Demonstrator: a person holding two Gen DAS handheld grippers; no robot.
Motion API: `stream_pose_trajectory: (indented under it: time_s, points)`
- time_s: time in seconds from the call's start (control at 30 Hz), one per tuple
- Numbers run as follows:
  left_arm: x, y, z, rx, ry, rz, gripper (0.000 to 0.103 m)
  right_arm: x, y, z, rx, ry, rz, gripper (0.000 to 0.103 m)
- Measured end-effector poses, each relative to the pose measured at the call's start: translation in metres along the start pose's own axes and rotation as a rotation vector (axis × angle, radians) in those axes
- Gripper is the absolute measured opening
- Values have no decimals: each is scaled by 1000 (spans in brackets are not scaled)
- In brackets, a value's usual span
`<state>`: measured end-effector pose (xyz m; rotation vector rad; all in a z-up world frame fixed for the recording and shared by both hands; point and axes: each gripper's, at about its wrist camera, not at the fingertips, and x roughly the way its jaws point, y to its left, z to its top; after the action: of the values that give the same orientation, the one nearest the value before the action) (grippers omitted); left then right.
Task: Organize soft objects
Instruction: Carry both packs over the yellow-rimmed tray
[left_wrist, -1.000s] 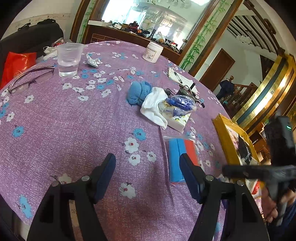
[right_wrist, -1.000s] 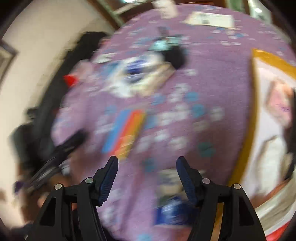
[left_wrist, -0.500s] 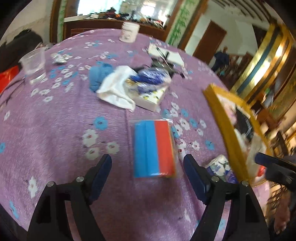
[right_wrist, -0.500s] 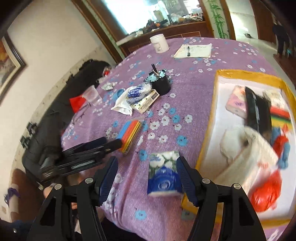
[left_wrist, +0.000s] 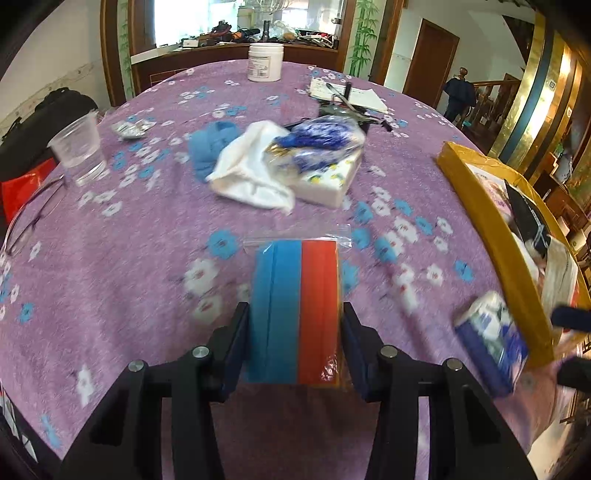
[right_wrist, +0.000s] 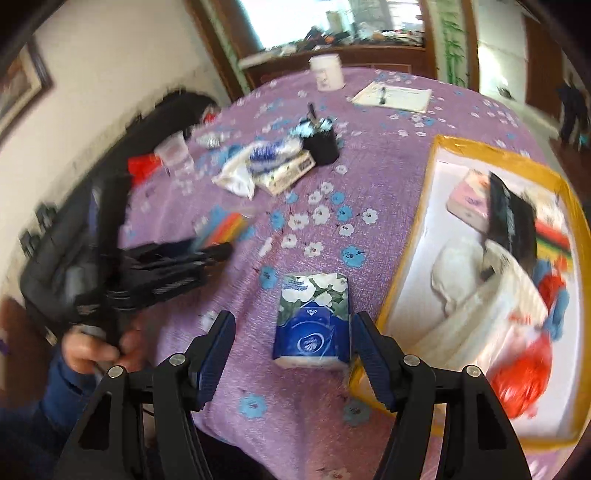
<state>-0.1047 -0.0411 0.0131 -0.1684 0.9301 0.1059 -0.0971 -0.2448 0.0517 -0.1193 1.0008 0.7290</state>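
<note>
Apparently foam: flat blue-and-red sponge pack (left_wrist: 295, 310) between left gripper (left_wrist: 293, 339) fingers (left_wrist: 236, 343)

Motion blur is smearing the left gripper (right_wrist: 218, 251) in the right wrist view, so its jaws are not readable there. The sponge pack (left_wrist: 295, 314) is hiding the inner faces of both pads, and its near end is lying behind the fingers. The tissue pack (left_wrist: 491, 347) is blurring near the tray (left_wrist: 476, 206), whose far side is running past the picture's edge.
</note>
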Motion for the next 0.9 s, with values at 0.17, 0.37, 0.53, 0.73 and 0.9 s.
stream_pose_trajectory:
  time_s: [0.17, 0.37, 0.53, 0.73, 0.9]
  points:
    - [-7, 11, -10, 8, -15, 30, 46, 37, 15, 14, -131, 151, -130, 71]
    - [-7, 8, -12, 24, -29, 41, 47, 68, 10, 30, -187, 308, -149, 71]
    - [-8, 7, -13, 27, -40, 35, 47, 74, 5, 33, -155, 320, -95, 55]
    - [-6, 5, -13, 33, -52, 50, 47, 45, 22, 31, -74, 71, -60, 55]
    - [-5, -1, -16, 50, -64, 83, 47, 61, 22, 28, 26, -12, -70, 58]
